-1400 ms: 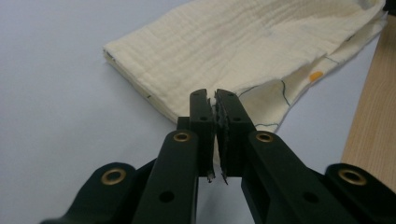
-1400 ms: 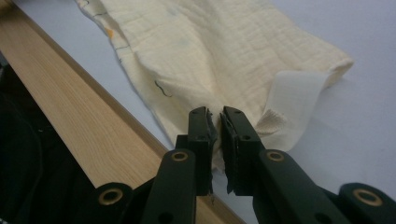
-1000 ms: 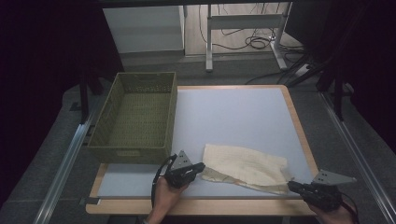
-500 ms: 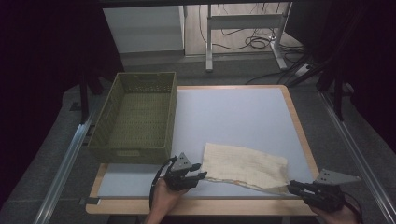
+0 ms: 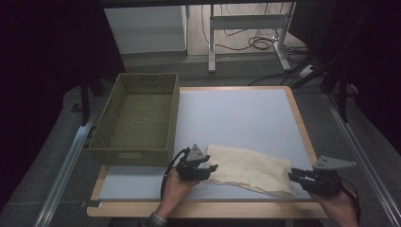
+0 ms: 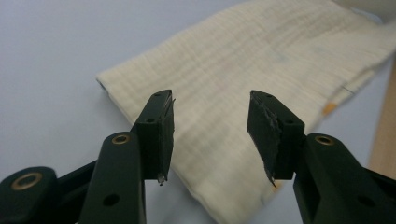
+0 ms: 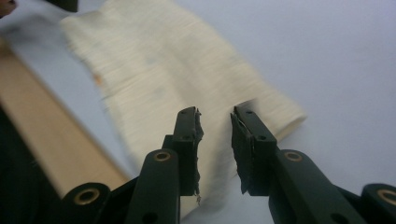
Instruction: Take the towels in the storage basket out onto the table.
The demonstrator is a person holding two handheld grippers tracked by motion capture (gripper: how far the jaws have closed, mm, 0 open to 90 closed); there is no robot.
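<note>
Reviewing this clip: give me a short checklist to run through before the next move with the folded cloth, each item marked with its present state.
1. Left tongs let go of the cloth: ok. The jaws have just been opening, and nothing sits between them.
2. Right tongs let go: ok. Jaws apart after just opening, pads off the cloth.
3. Cloth lies flat and folded on the table: ok, though it sits at a slant.
4. Cloth fully on the table: ok. Its near edge is close to the wooden border.
5. Basket ready to take something: ok. It stands open and holds nothing.
6. Fold edges line up: cannot tell. The gripper views are blurred.
</note>
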